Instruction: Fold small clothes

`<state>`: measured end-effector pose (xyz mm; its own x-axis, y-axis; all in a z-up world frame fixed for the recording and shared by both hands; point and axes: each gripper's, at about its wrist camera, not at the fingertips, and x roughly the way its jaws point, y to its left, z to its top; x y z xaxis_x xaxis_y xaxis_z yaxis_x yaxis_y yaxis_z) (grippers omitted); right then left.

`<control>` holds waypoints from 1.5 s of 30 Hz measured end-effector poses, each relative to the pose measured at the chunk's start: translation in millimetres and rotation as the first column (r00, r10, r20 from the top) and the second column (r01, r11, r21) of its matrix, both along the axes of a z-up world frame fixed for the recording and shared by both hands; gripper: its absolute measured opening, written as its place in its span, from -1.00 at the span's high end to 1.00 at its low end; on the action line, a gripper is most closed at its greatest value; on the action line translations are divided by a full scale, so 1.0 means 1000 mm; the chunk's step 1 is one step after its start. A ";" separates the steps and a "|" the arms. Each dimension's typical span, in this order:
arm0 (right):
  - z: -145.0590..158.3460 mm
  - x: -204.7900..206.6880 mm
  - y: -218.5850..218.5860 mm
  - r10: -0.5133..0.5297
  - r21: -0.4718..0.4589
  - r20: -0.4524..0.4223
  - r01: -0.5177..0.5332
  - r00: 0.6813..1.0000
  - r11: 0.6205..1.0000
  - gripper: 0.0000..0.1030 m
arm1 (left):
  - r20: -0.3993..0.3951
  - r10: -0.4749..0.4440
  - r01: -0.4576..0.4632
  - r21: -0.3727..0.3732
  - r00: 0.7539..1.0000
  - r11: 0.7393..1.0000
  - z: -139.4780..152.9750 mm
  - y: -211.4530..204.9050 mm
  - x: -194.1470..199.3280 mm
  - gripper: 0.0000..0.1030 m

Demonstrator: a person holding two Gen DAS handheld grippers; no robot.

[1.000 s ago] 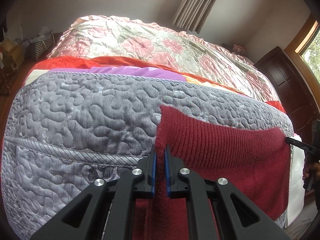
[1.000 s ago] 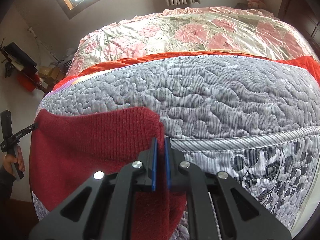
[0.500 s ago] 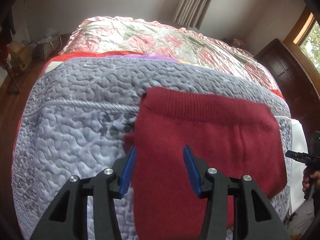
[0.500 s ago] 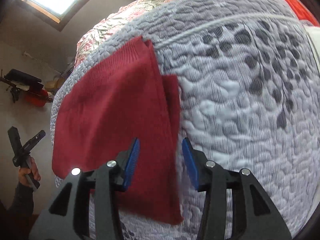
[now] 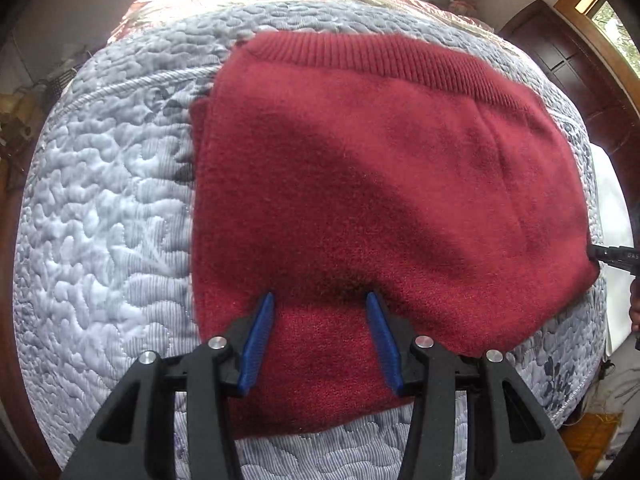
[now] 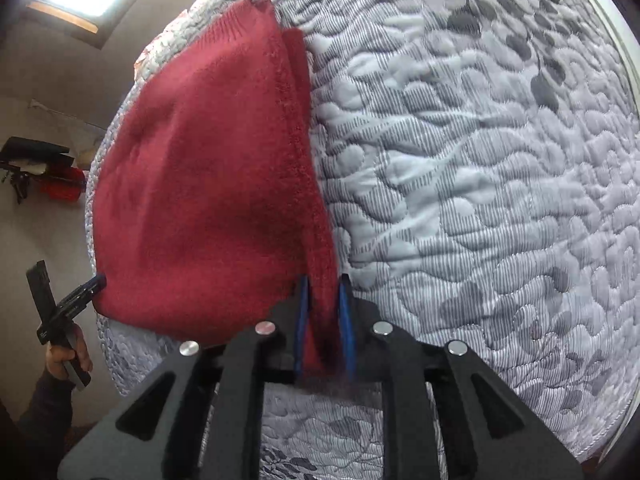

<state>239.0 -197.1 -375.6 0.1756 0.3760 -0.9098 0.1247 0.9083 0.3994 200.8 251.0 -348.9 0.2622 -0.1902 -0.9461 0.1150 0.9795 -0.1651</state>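
Lying folded on the quilt (image 5: 100, 208), sweater (image 5: 380, 184); left tool (image 5: 320, 304) spread wide over its near edge, right tool (image 6: 323, 280) narrowly parted around its edge fold.

**Dark red knit on pale grey quilting**

The dark red knitted garment (image 5: 380, 184) is a single plain colour, with ribbed lines along its far band; the pale grey quilted bed cover (image 5: 104, 208) carries fine stripes, wavy pebble-like stitching and darker grey leaf-shaped blotches (image 6: 540, 88); both black plastic grippers, left (image 5: 320, 300) and right (image 6: 323, 278), have bright blue finger pads (image 5: 256, 344) and silver screw heads.
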 end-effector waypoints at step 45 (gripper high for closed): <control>-0.013 -0.069 0.460 0.942 -0.626 0.112 -0.714 0.315 0.314 -0.63 | -0.439 0.147 -0.375 -0.495 0.886 0.784 -0.067 0.123 0.146 -0.81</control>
